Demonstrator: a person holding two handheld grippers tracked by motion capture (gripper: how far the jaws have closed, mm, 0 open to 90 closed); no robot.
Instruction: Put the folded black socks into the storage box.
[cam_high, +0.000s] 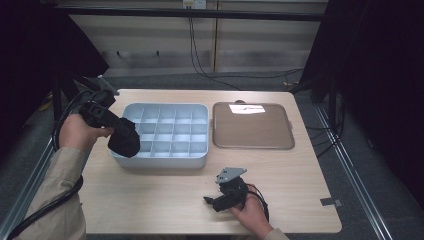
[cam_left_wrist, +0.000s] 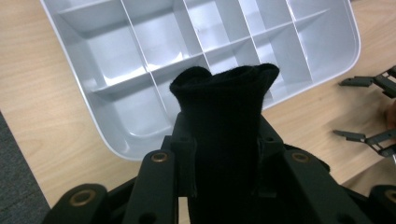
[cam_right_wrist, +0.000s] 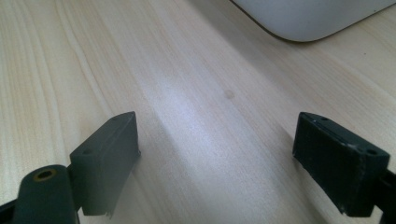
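The left gripper (cam_left_wrist: 224, 140) is clamped on a rolled black sock (cam_left_wrist: 224, 112), held above the near-left corner of the grey divided organiser (cam_high: 200, 112), evidently for dropping into a cell. The right gripper (cam_right_wrist: 219, 154) is spread wide, empty, parked low over the table (cam_high: 150, 200).

- The high view looks down and forward from above, far enough to see the whole tabletop (cam_high: 150, 200).
- The left gripper view sits close above the grey box (cam_left_wrist: 116, 144), also seen from high.
- The right gripper view looks low and close across bare tabletop.
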